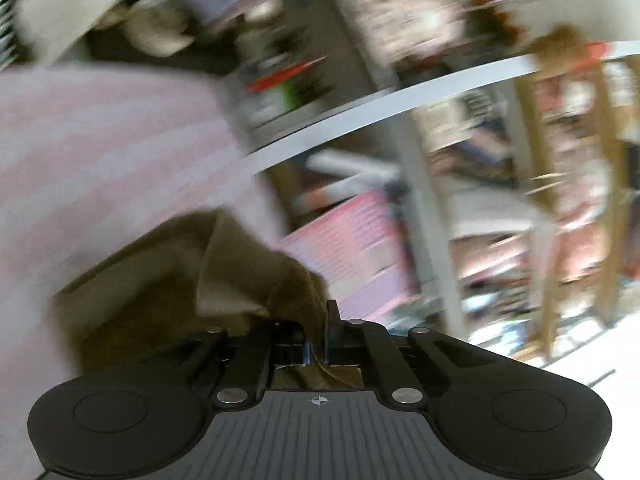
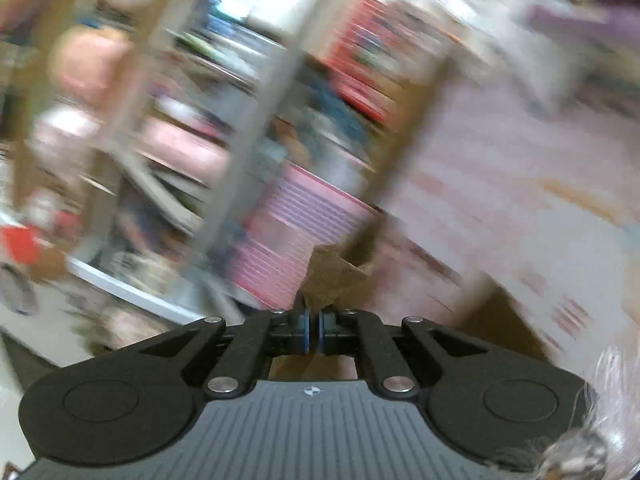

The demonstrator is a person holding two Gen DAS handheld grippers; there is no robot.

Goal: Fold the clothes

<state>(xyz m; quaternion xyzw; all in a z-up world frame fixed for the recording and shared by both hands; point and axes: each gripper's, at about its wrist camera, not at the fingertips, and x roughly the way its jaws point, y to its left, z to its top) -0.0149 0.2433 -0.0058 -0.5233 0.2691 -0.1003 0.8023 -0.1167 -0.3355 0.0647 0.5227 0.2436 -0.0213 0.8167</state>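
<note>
Both views are smeared with motion blur, so not much detail can be made out beyond the grippers themselves.

In the left wrist view, the left gripper is seen with its jaws pinched nearly together, and an olive-brown garment is clamped between them. The cloth is bunched up just ahead of the fingers and hangs off to the left of the gripper, with a paler inner fold turned up in the middle. Right behind it, a pink and white striped fabric fills the left half of the frame; what it belongs to can't be told. A white shelf edge is crossed diagonally through the background, with cluttered shelves blurred behind it.

In the right wrist view, the right gripper is also closed down to a thin slit, blue pad edges showing, and a small corner of the same olive-brown cloth is held at the tips, poking up above them. More of that brown is glimpsed lower right, under the gripper. A pink striped box and messy shelving are smeared across the background. Something pale and fuzzy is caught at the bottom right corner, too blurred to be identified.
</note>
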